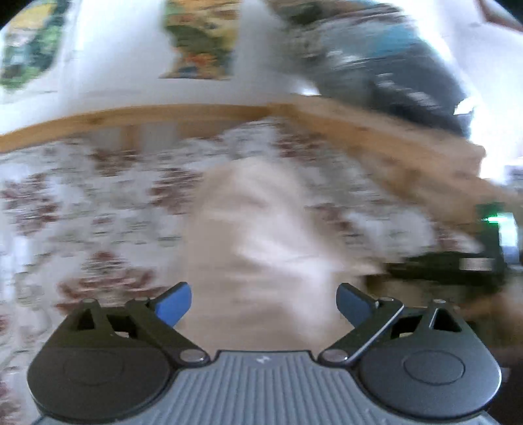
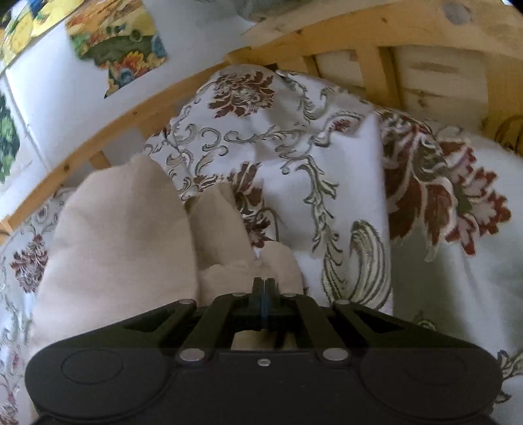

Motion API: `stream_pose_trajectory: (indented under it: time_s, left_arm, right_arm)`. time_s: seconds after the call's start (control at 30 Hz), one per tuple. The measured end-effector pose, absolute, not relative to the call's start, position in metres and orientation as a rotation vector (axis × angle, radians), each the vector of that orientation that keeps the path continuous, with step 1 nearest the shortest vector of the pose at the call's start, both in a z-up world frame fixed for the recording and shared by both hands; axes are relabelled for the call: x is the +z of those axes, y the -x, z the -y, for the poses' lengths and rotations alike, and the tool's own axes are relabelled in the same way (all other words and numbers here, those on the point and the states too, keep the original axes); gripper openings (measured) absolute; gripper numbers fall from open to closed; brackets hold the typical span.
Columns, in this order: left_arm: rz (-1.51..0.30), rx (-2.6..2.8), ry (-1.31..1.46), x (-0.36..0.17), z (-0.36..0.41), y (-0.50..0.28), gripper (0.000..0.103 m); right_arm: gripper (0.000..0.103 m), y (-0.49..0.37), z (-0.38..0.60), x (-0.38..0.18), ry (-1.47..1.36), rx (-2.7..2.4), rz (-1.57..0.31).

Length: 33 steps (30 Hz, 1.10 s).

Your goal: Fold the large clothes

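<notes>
A beige garment (image 1: 261,229) lies stretched along a bed, blurred in the left wrist view. My left gripper (image 1: 264,305) hovers over its near end, open, with the blue pads (image 1: 173,305) wide apart and nothing pressed between them. In the right wrist view the same beige garment (image 2: 114,235) lies in thick folds running away to the left. My right gripper (image 2: 264,284) is shut, and a bunched edge of the cloth gathers right at its tips, pinched between them.
A white floral bedspread (image 2: 343,170) covers the bed, rumpled into a ridge beside the garment. A wooden bed frame (image 2: 359,29) runs along the far side. Pictures (image 2: 121,42) hang on the white wall. A blurred dark and blue shape (image 1: 392,65) is at the upper right.
</notes>
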<state>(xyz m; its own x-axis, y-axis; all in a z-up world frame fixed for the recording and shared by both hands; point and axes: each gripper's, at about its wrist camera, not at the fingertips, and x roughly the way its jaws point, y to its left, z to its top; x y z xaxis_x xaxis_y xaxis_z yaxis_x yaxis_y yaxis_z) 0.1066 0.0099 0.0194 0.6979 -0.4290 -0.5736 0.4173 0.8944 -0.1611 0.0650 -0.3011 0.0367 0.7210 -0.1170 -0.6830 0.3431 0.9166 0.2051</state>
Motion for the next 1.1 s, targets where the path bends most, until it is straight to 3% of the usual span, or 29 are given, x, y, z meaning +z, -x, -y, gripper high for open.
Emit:
stream_pose_trajectory:
  time_s: [0.23,0.3,0.43,0.5,0.63,0.67,0.73,0.77,0.97,1.1]
  left_arm:
    - [-0.794,-0.42,0.241,-0.021,-0.058,-0.138,0.096]
    - [-0.823,-0.43,0.277,-0.027,-0.062,-0.14,0.098]
    - [-0.891,-0.442,0.28,-0.038,-0.061,-0.145,0.102]
    - [-0.899,-0.442,0.266,-0.042,-0.06,-0.148,0.103]
    - [-0.905,-0.444,0.236,-0.045,-0.054,-0.15,0.103]
    - [-0.903,-0.443,0.227,-0.043,-0.052,-0.149,0.103]
    - [-0.899,-0.436,0.206,-0.04,-0.05,-0.149,0.103]
    - [-0.898,-0.436,0.195,-0.039,-0.048,-0.148,0.103]
    - [-0.909,-0.478,0.159,-0.034,-0.042,-0.145,0.102]
    - [-0.913,-0.485,0.135,-0.034,-0.035,-0.143,0.103]
  right_arm:
    - [0.002,-0.069,0.295,0.036,-0.335,-0.27,-0.704]
    - [0.021,-0.064,0.298,0.042,-0.409,-0.245,-0.647]
    - [0.042,-0.058,0.305,0.049,-0.591,-0.106,-0.579]
    - [0.059,-0.063,0.303,0.044,-0.651,-0.036,-0.615]
    - [0.062,-0.077,0.287,0.034,-0.528,-0.064,-0.743]
    - [0.061,-0.078,0.282,0.033,-0.501,-0.061,-0.758]
    - [0.039,-0.077,0.273,0.037,-0.457,-0.053,-0.771]
    - [0.014,-0.074,0.27,0.04,-0.441,-0.062,-0.776]
    - [0.007,-0.037,0.246,0.073,-0.246,-0.184,-0.736]
    - [0.002,-0.03,0.25,0.062,-0.182,-0.266,-0.754]
